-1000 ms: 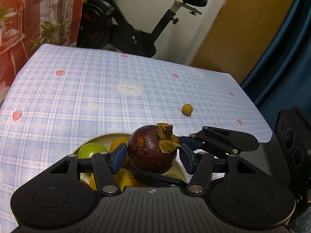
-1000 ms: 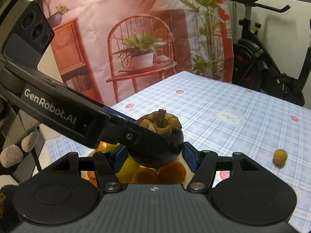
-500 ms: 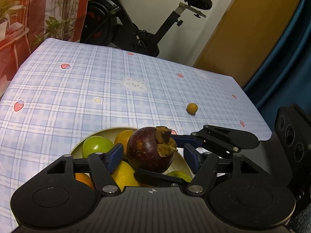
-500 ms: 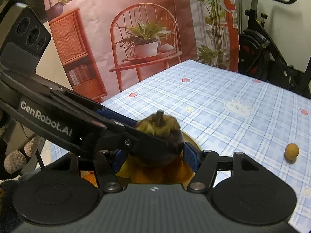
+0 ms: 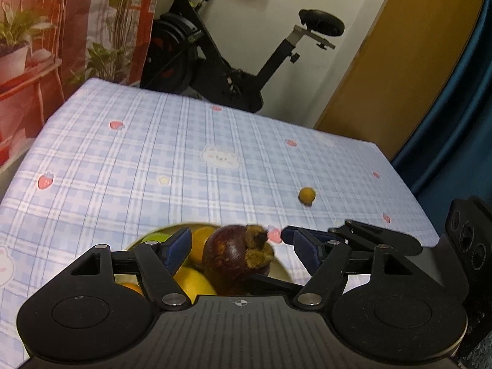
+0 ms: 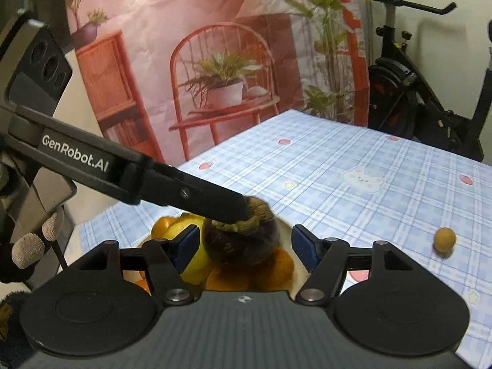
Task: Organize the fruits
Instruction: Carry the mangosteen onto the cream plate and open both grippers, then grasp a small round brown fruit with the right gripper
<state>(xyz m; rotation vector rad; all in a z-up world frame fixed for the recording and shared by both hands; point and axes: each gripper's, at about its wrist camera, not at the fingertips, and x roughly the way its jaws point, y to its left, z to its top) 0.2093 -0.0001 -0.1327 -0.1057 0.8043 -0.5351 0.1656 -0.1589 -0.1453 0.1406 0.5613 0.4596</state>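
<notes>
A dark purple mangosteen point(image 5: 236, 256) sits on top of the piled fruit in a pale bowl point(image 5: 281, 269) on a checked tablecloth point(image 5: 184, 141). Both the left gripper point(image 5: 238, 249) and the right gripper point(image 6: 244, 247) have just been opening; their blue pads stand apart from the fruit between them. Best to draw both straight back, slowly, without nudging it. A small yellow fruit point(image 5: 307, 195) lies well apart, probably next.

We see a dark purple mangosteen point(image 5: 233, 261) with a brown calyx, yellow and orange fruits point(image 6: 276, 269) in a cream bowl point(image 5: 281, 269), a blue-and-white plaid tablecloth point(image 5: 153, 160) dotted with pink strawberries and white bunnies, and one small yellow-orange fruit point(image 5: 307, 195).
</notes>
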